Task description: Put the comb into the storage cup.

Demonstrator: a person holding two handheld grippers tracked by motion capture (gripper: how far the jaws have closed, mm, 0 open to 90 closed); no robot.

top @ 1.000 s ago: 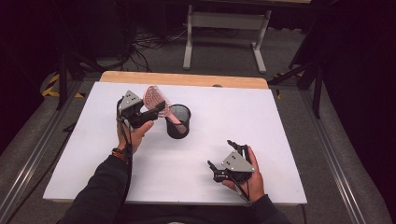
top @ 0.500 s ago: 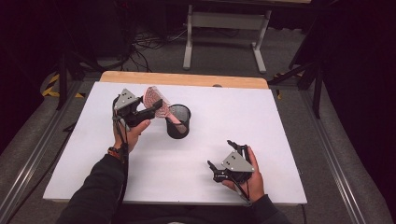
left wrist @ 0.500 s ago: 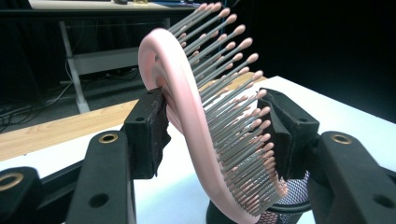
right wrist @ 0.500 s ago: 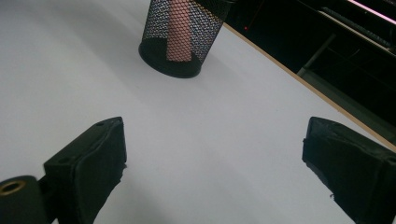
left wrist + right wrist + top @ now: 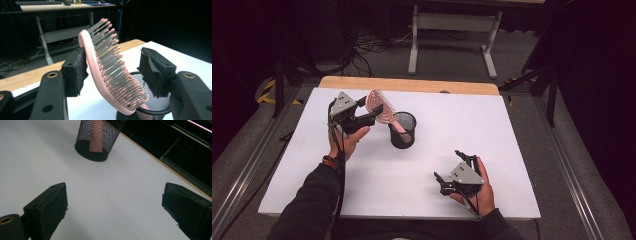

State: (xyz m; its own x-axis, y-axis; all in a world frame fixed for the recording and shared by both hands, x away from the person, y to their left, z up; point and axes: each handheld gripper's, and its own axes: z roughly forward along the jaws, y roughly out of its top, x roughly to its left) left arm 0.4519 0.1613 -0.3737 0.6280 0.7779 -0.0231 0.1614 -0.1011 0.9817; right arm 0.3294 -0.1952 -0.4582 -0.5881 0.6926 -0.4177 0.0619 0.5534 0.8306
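A pink hairbrush point(image 5: 378, 105) stands with its handle in a black mesh cup point(image 5: 403, 135) and leans left out of it. My left gripper point(image 5: 371, 111) brackets the brush head, and its jaws have just been opening. In the left gripper view the brush point(image 5: 105, 67) rests its back against one pad, while the other pad stands clear of the bristles above the cup point(image 5: 150, 100). My right gripper point(image 5: 451, 167) hovers open near the table's front right with nothing in it. Its own view looks past wide jaws point(image 5: 115, 207) at the cup point(image 5: 98, 137) and the pink handle inside.
The white tabletop point(image 5: 512, 130) ends in a wooden strip point(image 5: 412, 84) at the far edge. Beyond it are floor cables and a grey metal stand point(image 5: 452, 30). Grey rails run along both sides of the table.
The left gripper's jaws have spread a little around the brush head. The brush, the cup and both hands stay about where they were.
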